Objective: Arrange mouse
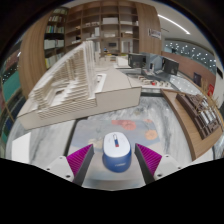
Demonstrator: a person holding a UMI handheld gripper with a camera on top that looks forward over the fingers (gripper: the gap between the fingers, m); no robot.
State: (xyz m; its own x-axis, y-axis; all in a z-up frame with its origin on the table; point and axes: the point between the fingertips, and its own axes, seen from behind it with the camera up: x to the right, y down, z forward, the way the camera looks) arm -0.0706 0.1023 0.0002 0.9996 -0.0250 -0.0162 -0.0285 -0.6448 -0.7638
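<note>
Tongs [115, 158] apart, blue-and-white mouse [115, 152] between pink pads [81, 159]

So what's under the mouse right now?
The mouse lies between the gripper fingers on a pale mat with orange marks, on the table. The patch directly beneath it is covered, so unseen.

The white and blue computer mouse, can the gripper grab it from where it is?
Probably yes. The white and blue computer mouse already sits between the open gripper's pink-padded fingers, with nothing blocking either side.
</note>
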